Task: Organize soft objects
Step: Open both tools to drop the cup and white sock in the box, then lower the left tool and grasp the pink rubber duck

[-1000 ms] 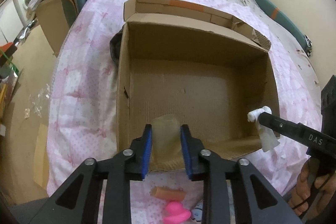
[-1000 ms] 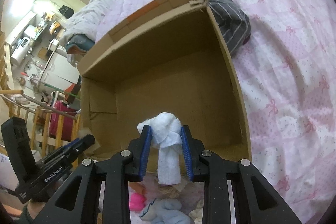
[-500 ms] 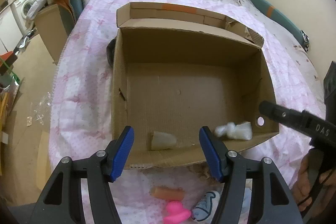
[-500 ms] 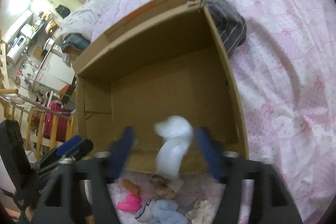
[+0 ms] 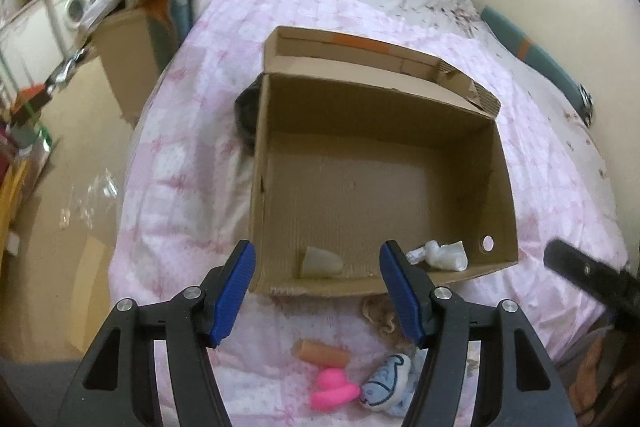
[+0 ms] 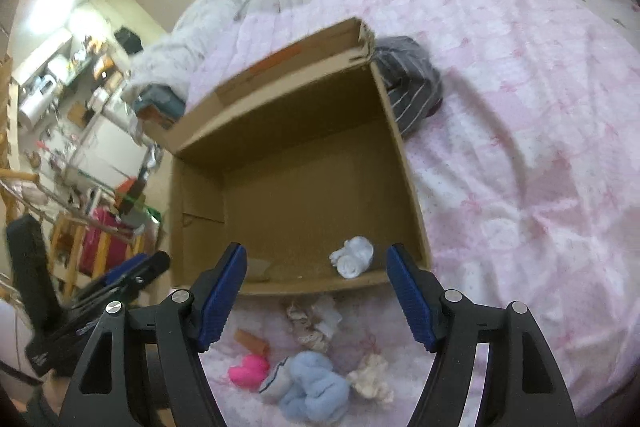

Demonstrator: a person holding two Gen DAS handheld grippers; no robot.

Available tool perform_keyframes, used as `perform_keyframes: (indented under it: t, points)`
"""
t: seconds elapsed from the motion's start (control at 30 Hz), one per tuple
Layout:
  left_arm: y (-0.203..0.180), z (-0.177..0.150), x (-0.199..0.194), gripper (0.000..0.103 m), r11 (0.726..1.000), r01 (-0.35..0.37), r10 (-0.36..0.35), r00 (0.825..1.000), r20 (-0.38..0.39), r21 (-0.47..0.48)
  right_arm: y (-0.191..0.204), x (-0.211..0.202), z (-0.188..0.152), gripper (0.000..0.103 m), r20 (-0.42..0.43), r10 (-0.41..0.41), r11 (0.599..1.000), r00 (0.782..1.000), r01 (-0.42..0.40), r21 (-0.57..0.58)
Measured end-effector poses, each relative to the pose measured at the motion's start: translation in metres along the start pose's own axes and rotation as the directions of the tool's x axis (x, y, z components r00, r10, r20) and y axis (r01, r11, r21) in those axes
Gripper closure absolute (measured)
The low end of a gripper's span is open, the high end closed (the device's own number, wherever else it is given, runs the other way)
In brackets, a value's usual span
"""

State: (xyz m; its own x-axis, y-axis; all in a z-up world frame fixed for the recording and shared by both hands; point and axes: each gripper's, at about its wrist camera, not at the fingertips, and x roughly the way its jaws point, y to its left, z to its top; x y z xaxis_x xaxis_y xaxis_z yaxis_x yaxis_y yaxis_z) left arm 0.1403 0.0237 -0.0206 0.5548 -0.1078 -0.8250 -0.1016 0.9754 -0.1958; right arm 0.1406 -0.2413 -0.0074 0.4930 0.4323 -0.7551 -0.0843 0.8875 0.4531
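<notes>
An open cardboard box (image 5: 260,187) (image 6: 404,163) sits on a pink bedspread. Inside near its front wall lie a pale translucent soft piece (image 5: 322,261) and a white rolled cloth (image 5: 440,255) (image 6: 354,255). My left gripper (image 5: 318,293) is open and empty, above the box's front edge. My right gripper (image 6: 316,293) is open and empty too, just in front of the box. On the bed in front lie a pink soft toy (image 5: 334,393) (image 6: 248,375), an orange roll (image 5: 322,353), a blue-white cloth (image 5: 386,385) (image 6: 312,393) and beige crumpled pieces (image 6: 314,323).
A dark striped garment (image 6: 408,95) lies against the box's far side. A second cardboard box (image 5: 128,59) stands beside the bed at the left. The bed edge drops to the floor at the left. A wall runs behind the bed.
Both grippers opened and dropped their loads: the pale piece and the white cloth now lie in the box. Both grippers have pulled back and up from the box.
</notes>
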Motion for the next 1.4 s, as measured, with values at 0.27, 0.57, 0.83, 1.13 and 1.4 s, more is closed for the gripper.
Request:
perform_keyframes:
  t: [0.27,0.57,0.83,1.13,1.4]
  points:
    - [0.004,-0.009,-0.006,0.041,0.994,0.024,-0.029,0.998,-0.049,-0.107,0.005,-0.005,-0.018,0.026,-0.055,-0.007,0.999,0.998,0.005,-0.036]
    - [-0.002,-0.013,-0.037,0.039,0.997,0.004,-0.008,0.999,-0.047,-0.074,0.007,-0.014,-0.025,0.026,-0.071,0.010,0.999,0.997,-0.012,-0.035]
    - [-0.023,-0.007,-0.015,0.031,0.996,0.042,-0.030,0.988,-0.152,0.078,0.010,-0.004,-0.044,0.026,-0.112,-0.050,0.995,0.992,0.040,-0.090]
    - [-0.012,-0.027,0.018,0.031,0.996,0.093,-0.089,0.967,-0.237,0.003,0.007,0.009,-0.051,0.026,-0.160,-0.089,0.992,0.983,0.074,-0.098]
    - [-0.024,-0.033,0.025,0.031,0.994,0.100,-0.085,0.964,-0.254,0.045,0.014,0.017,-0.052,0.026,-0.175,-0.110,0.989,0.978,0.090,-0.120]
